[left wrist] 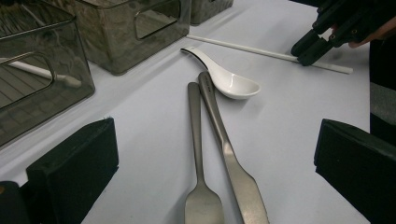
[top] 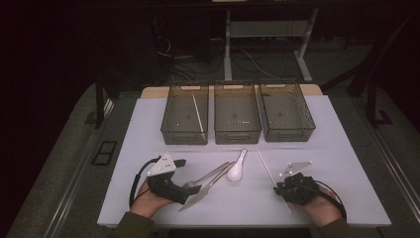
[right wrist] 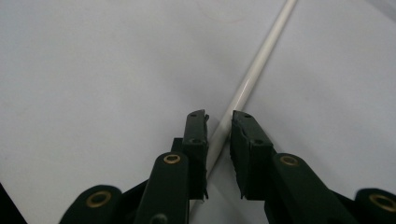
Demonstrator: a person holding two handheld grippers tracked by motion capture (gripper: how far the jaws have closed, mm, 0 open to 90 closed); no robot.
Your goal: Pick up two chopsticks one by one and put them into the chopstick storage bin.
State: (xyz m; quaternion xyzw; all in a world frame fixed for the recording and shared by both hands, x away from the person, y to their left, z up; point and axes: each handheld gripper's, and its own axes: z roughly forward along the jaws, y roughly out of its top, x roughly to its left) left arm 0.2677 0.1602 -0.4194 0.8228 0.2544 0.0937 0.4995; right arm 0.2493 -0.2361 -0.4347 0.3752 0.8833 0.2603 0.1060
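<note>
A white chopstick lies slanted on the white table top. My right gripper is low over its near part. In the right gripper view the jaws straddle the chopstick with a thin gap still showing on the left side, so the gripper is open. My left gripper stands wide open with nothing gripped; its jaws frame a metal fork and a metal knife lying side by side. A white ceramic spoon rests just beyond them.
Three dark see-through bins stand in a row at the back: left, middle and right. The left bin holds another white chopstick. Dark floor drops away past the table's sides.
</note>
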